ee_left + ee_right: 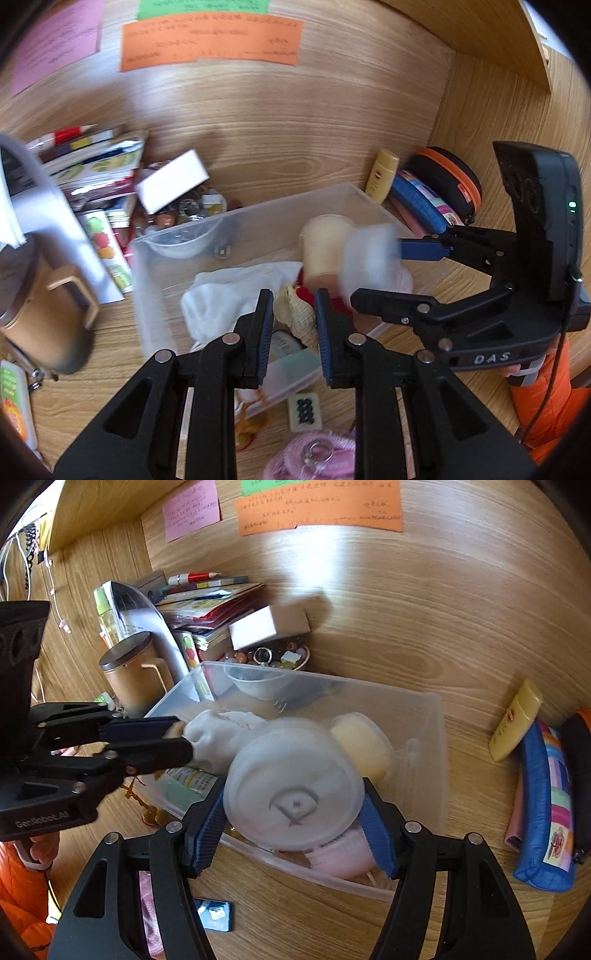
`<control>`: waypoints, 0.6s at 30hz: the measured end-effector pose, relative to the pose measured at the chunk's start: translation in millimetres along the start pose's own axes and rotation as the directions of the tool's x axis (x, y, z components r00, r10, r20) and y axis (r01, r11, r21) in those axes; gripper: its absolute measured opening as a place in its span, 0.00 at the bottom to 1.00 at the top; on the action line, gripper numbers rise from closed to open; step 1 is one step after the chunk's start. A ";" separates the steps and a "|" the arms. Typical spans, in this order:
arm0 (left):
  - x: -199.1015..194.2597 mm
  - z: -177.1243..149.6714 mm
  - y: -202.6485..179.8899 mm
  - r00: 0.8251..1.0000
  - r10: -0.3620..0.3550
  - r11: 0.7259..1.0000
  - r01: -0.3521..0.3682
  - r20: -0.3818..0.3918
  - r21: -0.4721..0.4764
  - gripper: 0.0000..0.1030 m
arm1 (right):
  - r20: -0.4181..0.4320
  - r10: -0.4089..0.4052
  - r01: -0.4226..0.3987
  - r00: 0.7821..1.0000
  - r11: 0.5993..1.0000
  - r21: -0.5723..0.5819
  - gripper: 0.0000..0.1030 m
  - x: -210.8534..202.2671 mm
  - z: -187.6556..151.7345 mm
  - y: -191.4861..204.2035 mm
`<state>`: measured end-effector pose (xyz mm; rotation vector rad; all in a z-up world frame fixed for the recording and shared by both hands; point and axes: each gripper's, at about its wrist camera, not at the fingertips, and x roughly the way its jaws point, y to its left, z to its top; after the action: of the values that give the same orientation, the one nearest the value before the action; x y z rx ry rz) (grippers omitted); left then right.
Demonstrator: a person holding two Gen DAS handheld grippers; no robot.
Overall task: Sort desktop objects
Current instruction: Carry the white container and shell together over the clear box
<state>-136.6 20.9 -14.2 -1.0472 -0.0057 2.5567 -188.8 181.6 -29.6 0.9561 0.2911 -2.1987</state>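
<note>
The left gripper (294, 332) is clenched on a seashell (297, 314), pinched between its fingers above the clear bin (424, 720). The right gripper (295, 808) grasps a round white lid (291, 790), possibly a tub's top, between its pads over the bin, just ahead of a yellow cup (364, 742).

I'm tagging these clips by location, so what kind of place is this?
Probably a study desk at home or in a dorm: a wood-grain desk with handwritten paper notes stuck on the back panel, a pile of books, and a pencil case.
</note>
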 end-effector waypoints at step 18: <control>28.1 -3.0 -5.7 0.999 -0.019 1.000 0.019 -0.042 0.010 0.21 | -0.008 -0.039 0.039 0.999 0.999 0.022 0.65 5.9 -6.1 -11.8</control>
<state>-151.0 35.4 -34.5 -1.0913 0.0089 2.5145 -196.4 189.9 -38.9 0.9787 0.2916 -2.2390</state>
